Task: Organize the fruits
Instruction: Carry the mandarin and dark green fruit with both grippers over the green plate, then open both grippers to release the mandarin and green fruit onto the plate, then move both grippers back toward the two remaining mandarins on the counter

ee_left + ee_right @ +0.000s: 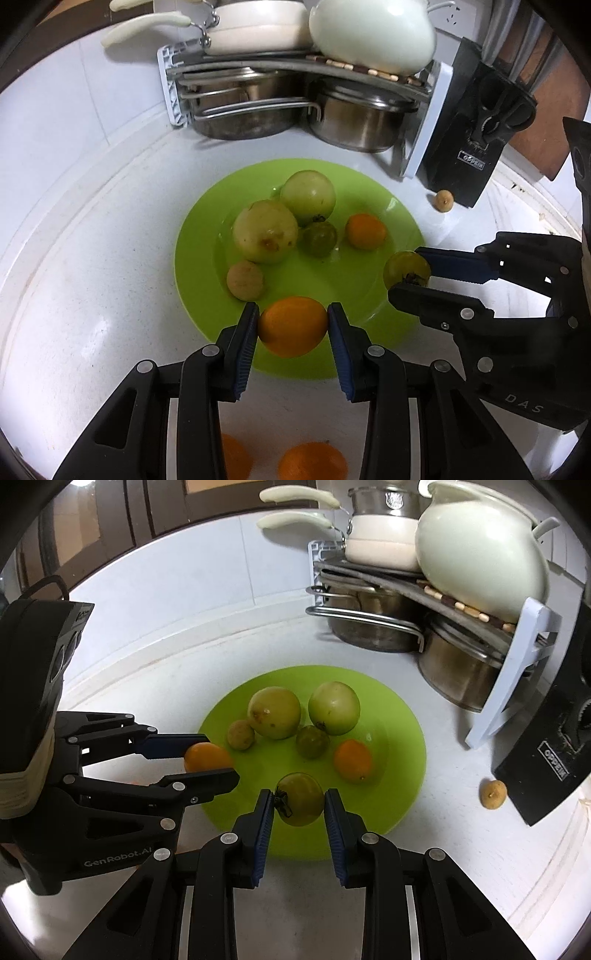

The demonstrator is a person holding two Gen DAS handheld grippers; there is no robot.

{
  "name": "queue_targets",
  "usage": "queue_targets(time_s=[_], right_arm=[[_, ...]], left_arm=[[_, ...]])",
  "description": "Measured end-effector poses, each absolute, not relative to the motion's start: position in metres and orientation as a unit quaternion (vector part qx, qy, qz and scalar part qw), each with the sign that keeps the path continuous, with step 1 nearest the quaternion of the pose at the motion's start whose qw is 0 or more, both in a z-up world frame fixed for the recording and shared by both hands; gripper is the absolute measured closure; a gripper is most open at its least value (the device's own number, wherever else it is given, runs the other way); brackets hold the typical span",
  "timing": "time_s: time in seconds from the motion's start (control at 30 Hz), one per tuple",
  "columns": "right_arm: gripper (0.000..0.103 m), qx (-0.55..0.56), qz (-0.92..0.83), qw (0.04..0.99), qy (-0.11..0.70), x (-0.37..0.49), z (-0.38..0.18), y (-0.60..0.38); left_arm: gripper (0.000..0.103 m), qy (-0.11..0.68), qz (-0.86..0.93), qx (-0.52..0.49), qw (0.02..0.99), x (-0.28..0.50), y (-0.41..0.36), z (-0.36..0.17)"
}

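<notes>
A green plate [207, 236] [406, 738] on the white counter holds two large green fruits [266, 230], a small dark green one [319, 238], a small tan one [244, 280] and an orange one [365, 230]. My left gripper [292, 319] [207, 758] is shut on an orange fruit [291, 326] over the plate's near edge. My right gripper [299, 803] [408, 269] is shut on a small green fruit [300, 804] over the plate's right edge.
A rack [173, 92] with steel pots [354, 118] and white cookware [373, 33] stands behind the plate. A black knife block [476, 133] is at the back right, a small tan fruit [443, 200] beside it. Two orange fruits [312, 461] lie on the counter near me.
</notes>
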State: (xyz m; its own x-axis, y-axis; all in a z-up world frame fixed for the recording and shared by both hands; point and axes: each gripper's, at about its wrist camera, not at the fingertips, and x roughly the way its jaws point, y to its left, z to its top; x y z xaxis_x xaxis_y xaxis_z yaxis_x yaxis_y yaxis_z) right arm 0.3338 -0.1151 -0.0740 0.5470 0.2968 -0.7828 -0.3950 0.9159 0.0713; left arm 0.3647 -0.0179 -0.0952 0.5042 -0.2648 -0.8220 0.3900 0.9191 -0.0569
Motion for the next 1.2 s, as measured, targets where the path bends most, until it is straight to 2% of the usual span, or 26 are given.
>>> queue_targets(time_s=[0.23,0.3,0.4,0.53,0.7,0.77,0.83,1.2], right_arm=[[0.074,-0.060,0.196,0.872,0.444,0.342,-0.084,-0.112],[0.074,-0.059,0.196,0.871,0.446,0.343,-0.085,-0.112],[0.073,-0.057,0.195,0.872,0.444,0.344,-0.085,-0.111],[0.062,-0.057,0.180,0.876,0.443,0.340,-0.082,-0.111],[0.062,-0.053,0.171,0.883,0.435,0.328,-0.070,-0.112],[0.061,-0.049,0.167,0.887,0.428,0.321,-0.063,-0.111],[0.056,-0.046,0.164,0.892,0.419,0.313,-0.055,-0.110],[0.047,-0.043,0.156,0.916,0.368,0.266,-0.020,-0.091]], left_arm=[[0.065,0.461,-0.187,0.071,0.865,0.371,-0.017,-0.100],[0.059,0.460,-0.186,0.071,0.865,0.370,-0.016,-0.100],[0.055,0.456,-0.182,0.065,0.869,0.367,-0.012,-0.097],[0.054,0.449,-0.169,0.054,0.876,0.358,-0.003,-0.090],[0.048,0.431,-0.144,0.043,0.890,0.340,0.014,-0.078],[0.043,0.421,-0.142,0.041,0.895,0.331,0.019,-0.071],[0.042,0.410,-0.139,0.038,0.901,0.322,0.025,-0.064],[0.031,0.349,-0.133,0.049,0.926,0.273,0.051,-0.030]])
